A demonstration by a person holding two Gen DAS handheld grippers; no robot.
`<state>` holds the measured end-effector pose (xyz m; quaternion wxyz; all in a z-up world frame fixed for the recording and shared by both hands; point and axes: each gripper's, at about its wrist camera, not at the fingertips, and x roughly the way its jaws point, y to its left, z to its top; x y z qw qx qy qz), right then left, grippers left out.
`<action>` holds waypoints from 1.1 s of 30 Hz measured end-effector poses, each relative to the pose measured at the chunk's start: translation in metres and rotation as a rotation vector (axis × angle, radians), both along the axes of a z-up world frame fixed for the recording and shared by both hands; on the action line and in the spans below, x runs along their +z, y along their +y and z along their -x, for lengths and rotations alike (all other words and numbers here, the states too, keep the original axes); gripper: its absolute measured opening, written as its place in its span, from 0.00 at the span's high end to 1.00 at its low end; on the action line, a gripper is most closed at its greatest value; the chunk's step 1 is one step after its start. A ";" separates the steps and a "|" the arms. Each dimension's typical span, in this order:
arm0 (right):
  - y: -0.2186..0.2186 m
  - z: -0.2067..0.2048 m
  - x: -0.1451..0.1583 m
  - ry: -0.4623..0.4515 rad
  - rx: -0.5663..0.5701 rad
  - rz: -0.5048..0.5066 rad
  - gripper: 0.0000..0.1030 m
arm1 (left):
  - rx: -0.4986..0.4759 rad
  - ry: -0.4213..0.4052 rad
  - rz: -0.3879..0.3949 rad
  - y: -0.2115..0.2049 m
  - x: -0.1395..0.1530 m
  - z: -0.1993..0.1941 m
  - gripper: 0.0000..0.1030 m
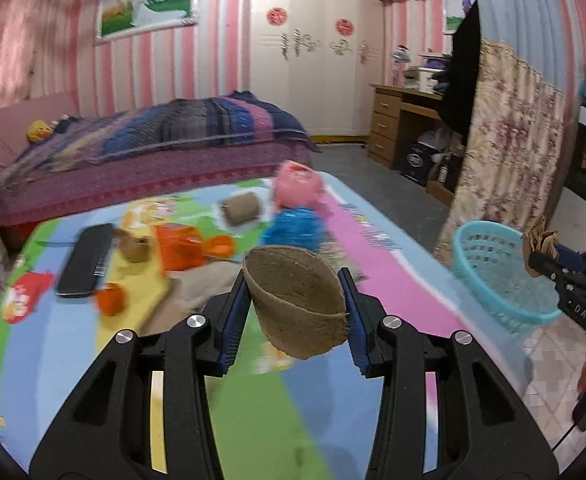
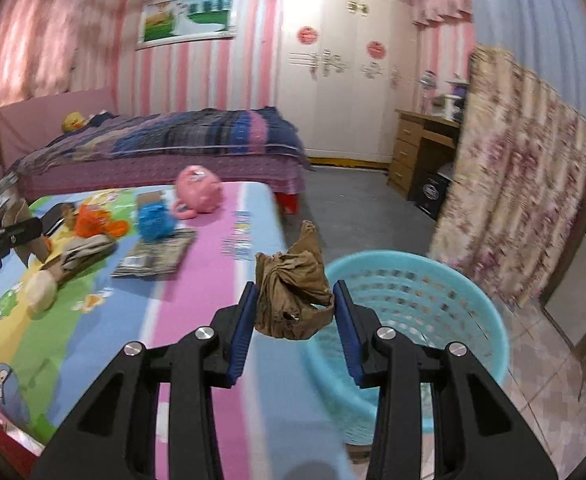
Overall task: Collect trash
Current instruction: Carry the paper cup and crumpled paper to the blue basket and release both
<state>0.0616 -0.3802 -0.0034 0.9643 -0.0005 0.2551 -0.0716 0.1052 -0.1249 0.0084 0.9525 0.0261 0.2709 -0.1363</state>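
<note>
Between the left gripper's (image 1: 295, 300) pads sits a brown fibre cup (image 1: 299, 300), clamped and lifted above the colourful mat (image 1: 373, 236). Ahead of the right gripper (image 2: 293, 300), which pinches crumpled brown paper (image 2: 291, 296), stands the blue basket (image 2: 433, 292), just beyond and right of its fingertips. Both pieces appear bound for it; nothing is dropped yet. Another brown cup (image 1: 135, 249) and a brown roll (image 1: 241, 209) remain on the mat, well ahead.

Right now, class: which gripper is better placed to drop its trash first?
Right. The right gripper holds crumpled brown paper beside the blue basket; the left gripper, with its brown cup, is over the table.
</note>
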 end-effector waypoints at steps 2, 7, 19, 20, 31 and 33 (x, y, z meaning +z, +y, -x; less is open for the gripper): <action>-0.020 0.003 -0.007 0.010 -0.047 -0.008 0.62 | -0.039 0.008 -0.009 -0.022 -0.006 -0.006 0.59; -0.059 0.005 -0.018 0.019 -0.133 -0.029 0.62 | -0.126 0.016 -0.013 -0.071 -0.019 -0.018 0.59; -0.123 -0.005 -0.034 0.015 -0.258 -0.016 0.62 | -0.301 0.041 0.022 -0.169 -0.036 -0.046 0.59; -0.124 -0.005 -0.034 0.015 -0.261 -0.014 0.62 | -0.317 0.044 0.023 -0.178 -0.038 -0.048 0.59; -0.145 -0.007 -0.041 0.013 -0.303 -0.014 0.62 | -0.426 0.088 0.004 -0.247 -0.055 -0.063 0.58; -0.148 -0.006 -0.042 0.012 -0.309 -0.019 0.62 | -0.432 0.094 0.004 -0.253 -0.056 -0.067 0.57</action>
